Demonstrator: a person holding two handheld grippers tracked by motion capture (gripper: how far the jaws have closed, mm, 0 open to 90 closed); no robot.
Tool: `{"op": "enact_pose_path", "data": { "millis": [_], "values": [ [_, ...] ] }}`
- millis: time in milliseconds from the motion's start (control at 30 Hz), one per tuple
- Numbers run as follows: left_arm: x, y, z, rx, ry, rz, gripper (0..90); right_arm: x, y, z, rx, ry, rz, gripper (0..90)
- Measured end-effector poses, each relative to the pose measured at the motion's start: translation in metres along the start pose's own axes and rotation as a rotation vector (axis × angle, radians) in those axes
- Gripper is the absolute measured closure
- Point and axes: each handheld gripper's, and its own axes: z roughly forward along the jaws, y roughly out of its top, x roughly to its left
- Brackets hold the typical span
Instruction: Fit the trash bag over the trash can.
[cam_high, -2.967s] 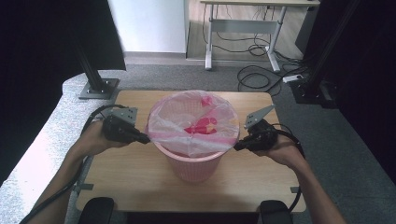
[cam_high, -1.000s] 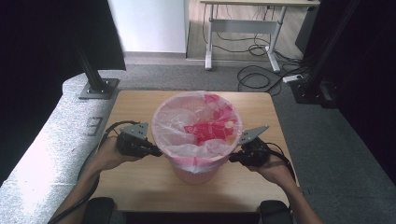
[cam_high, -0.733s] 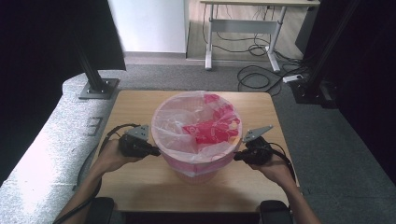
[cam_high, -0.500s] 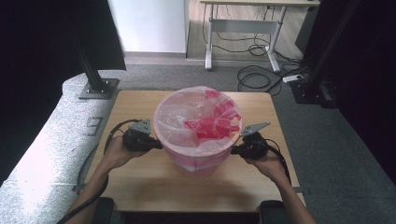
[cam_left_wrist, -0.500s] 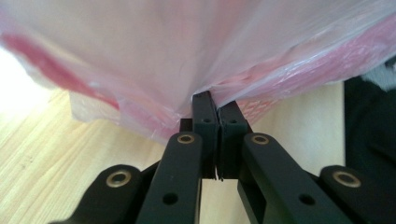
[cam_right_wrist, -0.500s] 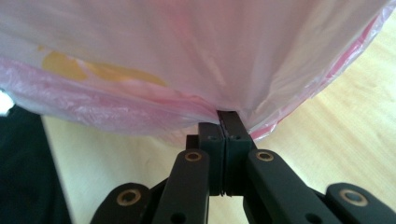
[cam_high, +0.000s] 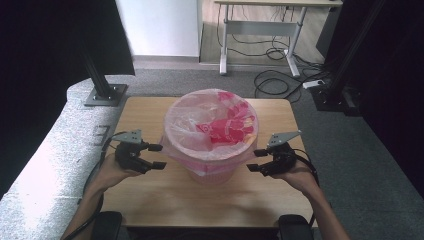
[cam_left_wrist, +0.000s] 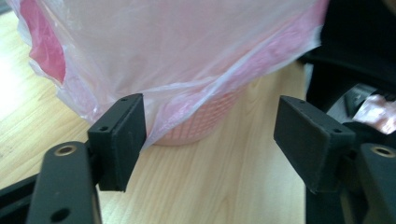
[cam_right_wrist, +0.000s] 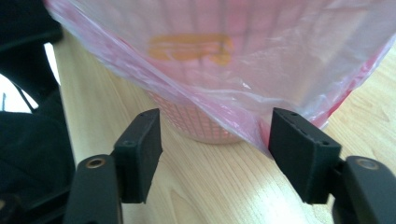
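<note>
Bag-over-the-rim step looks done: pink bag (cam_high: 210, 125) is draped over the basket (cam_left_wrist: 201, 123), which sits between left gripper (cam_high: 156, 156) and right gripper (cam_high: 256, 160). Both jaws have just been opened, nothing pinched. Next, probably a pull-back.

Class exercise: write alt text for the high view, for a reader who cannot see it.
A pink mesh waste basket lined with a pink plastic bag stands on a wooden table. A person's left gripper and right gripper flank it, jaws open, holding nothing.
</note>
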Motion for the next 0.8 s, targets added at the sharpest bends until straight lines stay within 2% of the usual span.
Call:
{"op": "enact_pose_path", "data": {
  "millis": [100, 200, 267, 400, 467, 600, 700, 800],
  "values": [
    [-0.005, -0.002, -0.004, -0.015, 0.020, 0.022, 20.6, 0.003, 0.006, -0.011, -0.008, 0.004, -0.009, 33.9],
    [-0.010, 0.001, -0.008, -0.025, 0.046, 0.061, 19.2, 0.007, 0.014, -0.020, 0.002, 0.012, -0.013, 34.2],
    [-0.011, 0.007, -0.011, -0.032, 0.055, 0.060, 19.2, 0.009, 0.019, -0.024, 0.011, 0.014, -0.019, 34.2],
    [-0.016, 0.021, -0.016, -0.033, 0.079, 0.086, 18.1, 0.012, 0.028, -0.028, 0.025, 0.018, -0.017, 34.0],
    [-0.018, 0.027, -0.020, -0.054, 0.067, 0.089, 17.6, 0.012, 0.030, -0.030, 0.024, 0.022, -0.017, 33.1],
    [-0.022, 0.033, -0.022, -0.030, 0.090, 0.096, 17.7, 0.015, 0.034, -0.033, 0.037, 0.028, -0.028, 33.1],
    [-0.019, 0.026, -0.018, 0.027, 0.155, 0.069, 17.8, 0.017, 0.037, -0.037, 0.041, 0.033, -0.038, 33.2],
    [-0.012, 0.010, -0.011, 0.073, 0.219, 0.029, 18.0, 0.018, 0.042, -0.046, 0.051, 0.032, -0.044, 36.8]
  ]
}}
